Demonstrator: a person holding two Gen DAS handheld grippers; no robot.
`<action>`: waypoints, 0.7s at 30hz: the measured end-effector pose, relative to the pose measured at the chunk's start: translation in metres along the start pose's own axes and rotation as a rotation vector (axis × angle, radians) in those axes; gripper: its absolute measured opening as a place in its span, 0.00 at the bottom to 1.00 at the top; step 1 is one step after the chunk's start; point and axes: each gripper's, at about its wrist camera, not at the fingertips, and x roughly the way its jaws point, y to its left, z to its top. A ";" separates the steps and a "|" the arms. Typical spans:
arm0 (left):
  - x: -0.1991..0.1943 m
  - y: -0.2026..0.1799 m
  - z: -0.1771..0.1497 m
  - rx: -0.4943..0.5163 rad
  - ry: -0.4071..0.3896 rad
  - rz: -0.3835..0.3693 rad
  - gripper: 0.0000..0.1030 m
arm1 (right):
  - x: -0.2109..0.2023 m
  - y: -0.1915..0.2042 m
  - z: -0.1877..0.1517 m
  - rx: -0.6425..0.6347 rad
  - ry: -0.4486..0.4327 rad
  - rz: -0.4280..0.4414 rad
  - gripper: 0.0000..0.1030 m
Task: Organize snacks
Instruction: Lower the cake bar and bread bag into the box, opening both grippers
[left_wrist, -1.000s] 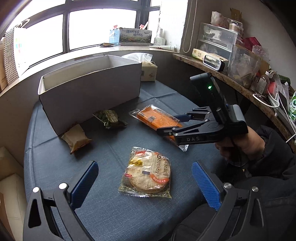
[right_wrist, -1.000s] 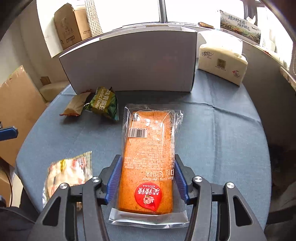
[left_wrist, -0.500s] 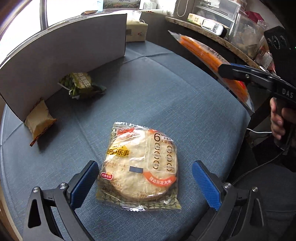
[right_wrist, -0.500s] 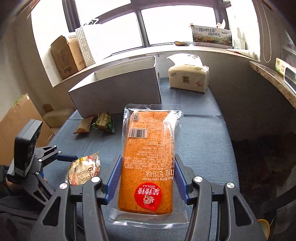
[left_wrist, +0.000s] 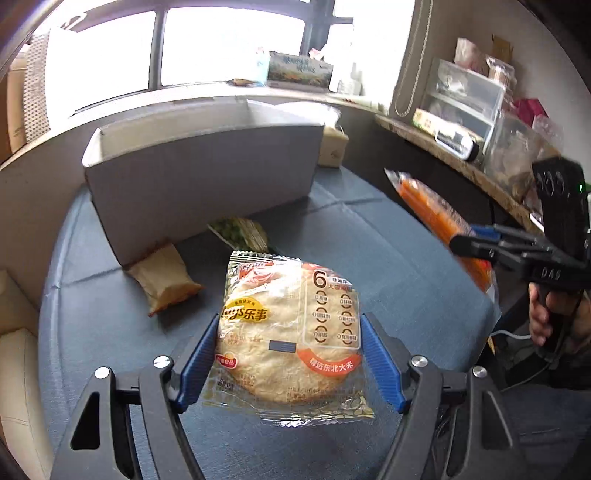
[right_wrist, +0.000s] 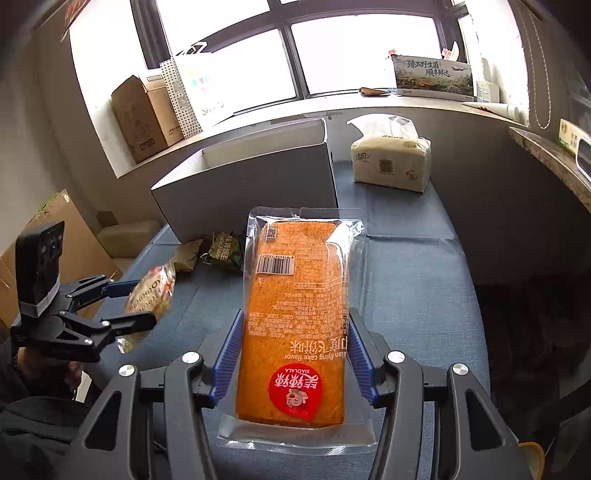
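Right wrist view: both tongs (right_wrist: 291, 356) level, clamping orange cake pack (right_wrist: 295, 325) aloft.

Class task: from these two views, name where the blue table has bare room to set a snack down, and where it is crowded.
Free: the blue table right of the grey box, up to the tissue pack, and the near strip before the box. Crowded: the box's foot, where the green packet and tan packet lie.

Glossy clear plastic wraps the cake packet (right_wrist: 295, 317) (crinkled); matt cloth covers the table (right_wrist: 413, 280).
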 end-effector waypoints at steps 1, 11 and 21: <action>-0.012 0.006 0.007 -0.018 -0.040 0.001 0.77 | 0.000 0.002 0.004 -0.001 -0.010 0.010 0.57; -0.050 0.086 0.127 -0.165 -0.322 0.052 0.77 | 0.025 0.036 0.117 -0.073 -0.147 0.050 0.57; 0.016 0.116 0.211 -0.177 -0.254 0.153 0.77 | 0.114 0.050 0.231 -0.088 -0.098 0.008 0.57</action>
